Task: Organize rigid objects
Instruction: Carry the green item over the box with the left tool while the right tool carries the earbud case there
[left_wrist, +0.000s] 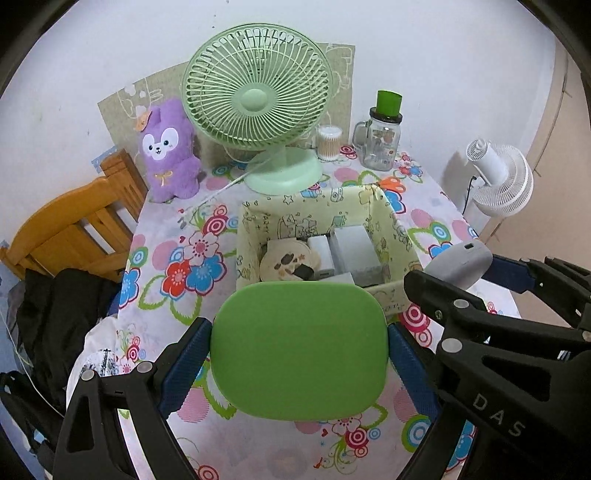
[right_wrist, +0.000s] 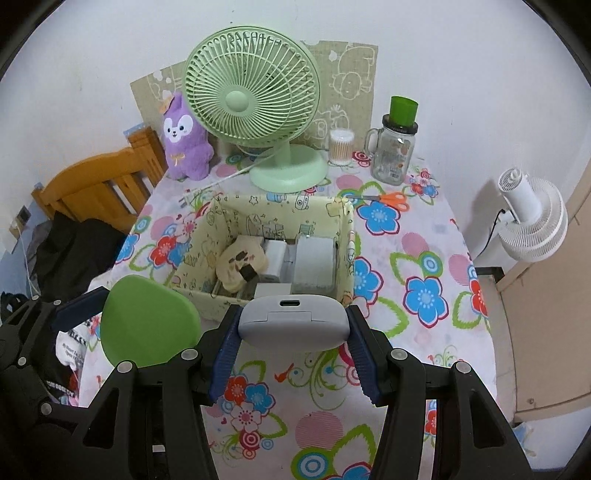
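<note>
Left wrist view: left gripper (left_wrist: 299, 350) clamped across the sides of a green rounded case (left_wrist: 299, 350), held above the tablecloth just short of the patterned storage box (left_wrist: 395, 229), which lies straight ahead.

Right wrist view: right gripper (right_wrist: 293, 321) pinching a grey case (right_wrist: 293, 319) by its ends, long axis crosswise to the fingers, just before the box's near wall. Of the two, probably nearer the box.

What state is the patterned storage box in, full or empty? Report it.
Partly full. The patterned storage box holds a round cream item, white blocks and a small white charger; free space remains at its back.
</note>
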